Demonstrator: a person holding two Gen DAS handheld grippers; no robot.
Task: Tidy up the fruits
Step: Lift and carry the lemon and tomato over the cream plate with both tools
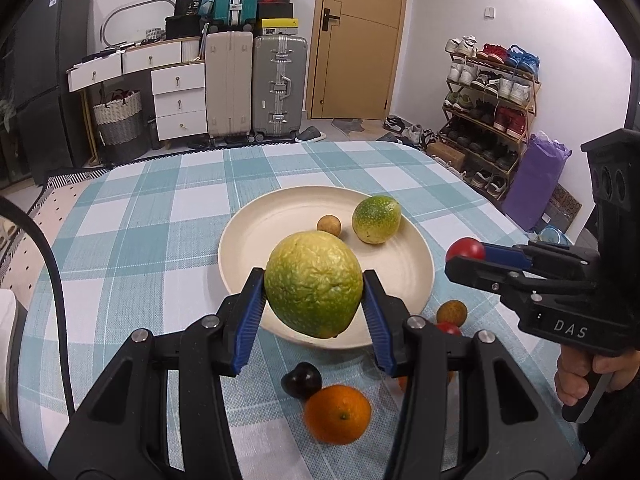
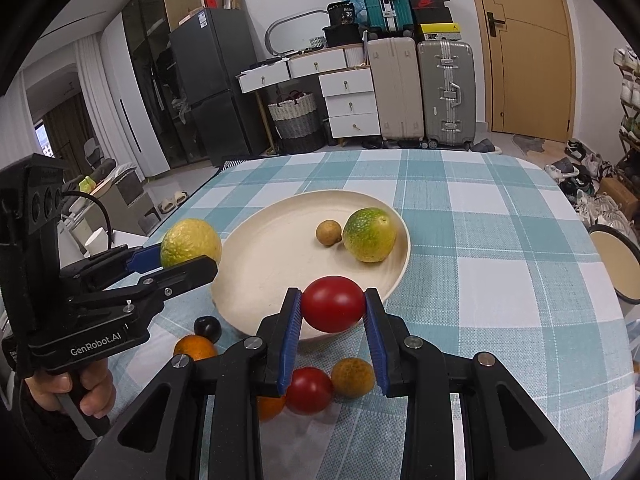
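My left gripper [image 1: 314,284] is shut on a large green-yellow citrus [image 1: 313,283], held above the near rim of the cream plate [image 1: 256,248]. My right gripper [image 2: 333,310] is shut on a red tomato [image 2: 333,309], held over the plate's near rim [image 2: 248,276]. On the plate lie a smaller green citrus [image 1: 376,220] and a small brown longan [image 1: 329,225]. On the cloth near me lie an orange [image 1: 337,414], a dark plum [image 1: 301,381], a second longan [image 1: 451,313] and another tomato [image 2: 308,390].
The table has a teal and white checked cloth [image 1: 160,216]. A round white stool [image 2: 616,268] stands off the table's right side. Suitcases, drawers and a shoe rack line the far walls.
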